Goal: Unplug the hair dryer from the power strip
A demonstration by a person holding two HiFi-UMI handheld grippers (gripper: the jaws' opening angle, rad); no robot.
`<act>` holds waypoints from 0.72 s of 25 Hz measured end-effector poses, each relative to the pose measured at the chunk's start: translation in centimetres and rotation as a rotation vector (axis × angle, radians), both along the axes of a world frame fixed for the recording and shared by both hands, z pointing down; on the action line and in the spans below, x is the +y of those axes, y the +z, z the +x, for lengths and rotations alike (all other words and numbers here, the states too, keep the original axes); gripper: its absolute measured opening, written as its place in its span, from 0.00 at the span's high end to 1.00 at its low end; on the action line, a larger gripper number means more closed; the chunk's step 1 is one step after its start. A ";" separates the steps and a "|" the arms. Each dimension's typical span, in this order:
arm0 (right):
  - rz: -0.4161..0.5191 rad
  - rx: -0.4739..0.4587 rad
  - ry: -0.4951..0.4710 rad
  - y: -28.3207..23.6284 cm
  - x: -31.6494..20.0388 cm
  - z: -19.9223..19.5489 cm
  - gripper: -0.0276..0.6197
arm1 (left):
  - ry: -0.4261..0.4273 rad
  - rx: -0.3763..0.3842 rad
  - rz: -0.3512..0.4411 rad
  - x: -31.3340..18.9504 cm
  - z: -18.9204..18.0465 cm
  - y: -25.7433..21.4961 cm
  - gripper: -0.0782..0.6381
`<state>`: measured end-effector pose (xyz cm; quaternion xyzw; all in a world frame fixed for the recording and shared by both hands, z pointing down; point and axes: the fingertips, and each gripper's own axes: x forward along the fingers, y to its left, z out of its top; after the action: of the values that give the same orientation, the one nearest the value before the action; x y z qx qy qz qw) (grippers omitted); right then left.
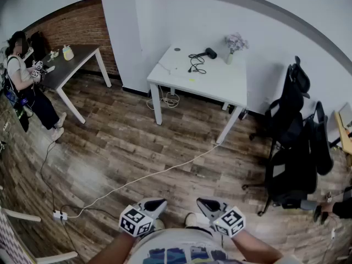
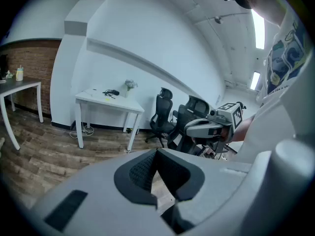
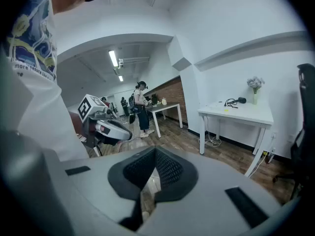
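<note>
The black hair dryer [image 1: 209, 52] lies at the back of a white table [image 1: 220, 84] across the room, its black cord [image 1: 196, 63] coiled beside it. Which strip the cord runs into is too small to make out. Both grippers hang close to my body, far from the table. My left gripper [image 1: 159, 203] and right gripper [image 1: 203, 202] are shut with nothing in them. In the left gripper view the hair dryer [image 2: 113, 92] is tiny on the table [image 2: 118, 104], beyond the shut left gripper [image 2: 157, 152]. The right gripper view shows the hair dryer [image 3: 240, 100] beyond the shut right gripper [image 3: 155, 150].
A vase of flowers [image 1: 235, 43] stands by the hair dryer. A white cable [image 1: 154, 175] crosses the wood floor to a white socket block [image 1: 59, 215]. Black office chairs [image 1: 294, 142] crowd the right. A person [image 1: 25, 81] stands at a dark table [image 1: 77, 59] far left.
</note>
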<state>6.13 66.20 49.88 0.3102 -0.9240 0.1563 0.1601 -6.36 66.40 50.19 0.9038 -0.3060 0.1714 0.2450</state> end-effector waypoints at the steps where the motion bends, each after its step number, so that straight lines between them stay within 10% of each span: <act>1: -0.011 0.006 0.005 0.1 0.0 -0.2 0.96 | 0.004 0.008 0.003 -0.2 -0.1 -0.2 0.89; 15: 0.058 -0.049 0.113 -1.5 -1.9 -4.5 0.95 | 0.059 0.022 0.037 -0.6 -4.3 -0.6 0.89; 18: 0.055 -0.048 0.160 -1.5 -2.4 -5.1 0.71 | 0.070 0.022 0.035 -0.4 -5.4 -0.3 0.89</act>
<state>0.99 63.77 48.34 0.3836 -0.9037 0.1503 0.1165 -11.76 66.00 49.87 0.9200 -0.2742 0.1647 0.2265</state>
